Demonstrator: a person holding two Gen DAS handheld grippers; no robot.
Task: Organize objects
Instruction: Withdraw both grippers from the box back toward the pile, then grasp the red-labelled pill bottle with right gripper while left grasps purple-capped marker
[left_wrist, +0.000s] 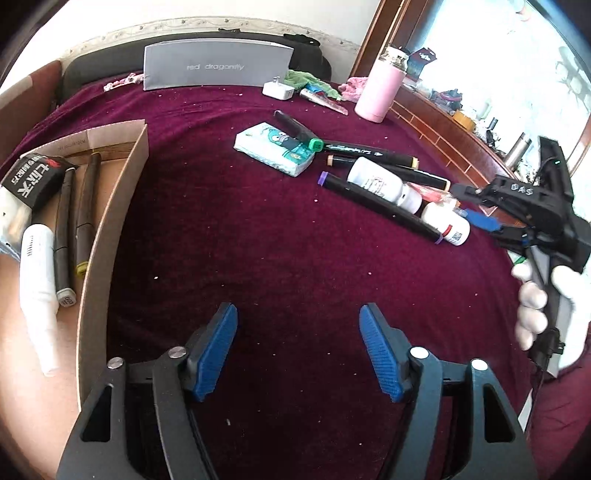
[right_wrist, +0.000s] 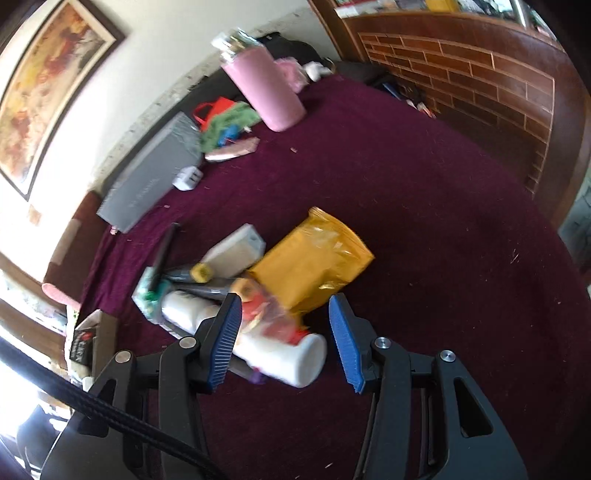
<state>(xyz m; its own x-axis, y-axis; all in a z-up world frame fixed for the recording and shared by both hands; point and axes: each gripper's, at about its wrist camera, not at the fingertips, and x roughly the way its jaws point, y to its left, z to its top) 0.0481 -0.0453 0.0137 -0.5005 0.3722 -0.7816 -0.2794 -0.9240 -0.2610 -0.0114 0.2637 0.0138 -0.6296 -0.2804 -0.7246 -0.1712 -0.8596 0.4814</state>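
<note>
A pile of objects lies on the maroon cloth: a tissue pack (left_wrist: 273, 147), dark markers, among them a purple-capped one (left_wrist: 380, 206), and two white bottles (left_wrist: 380, 182) (left_wrist: 447, 225). My left gripper (left_wrist: 298, 308) hangs open over bare cloth in front of the pile, with nothing between its fingers. My right gripper (right_wrist: 285, 297) is open above the pile's near end. A white bottle (right_wrist: 291, 358) and a clear packet with red contents (right_wrist: 266, 314) show between its pads, untouched. A yellow packet (right_wrist: 314, 258) lies just beyond. A white-gloved hand (left_wrist: 532, 299) holds that gripper at the right.
A cardboard box (left_wrist: 122, 206) at the left holds two markers, a white tube (left_wrist: 37, 266) and a black packet. At the back stand a grey box (left_wrist: 218, 66), a white charger (left_wrist: 277, 88) and a pink flask (left_wrist: 378, 92). A wooden headboard (right_wrist: 480, 81) borders the right.
</note>
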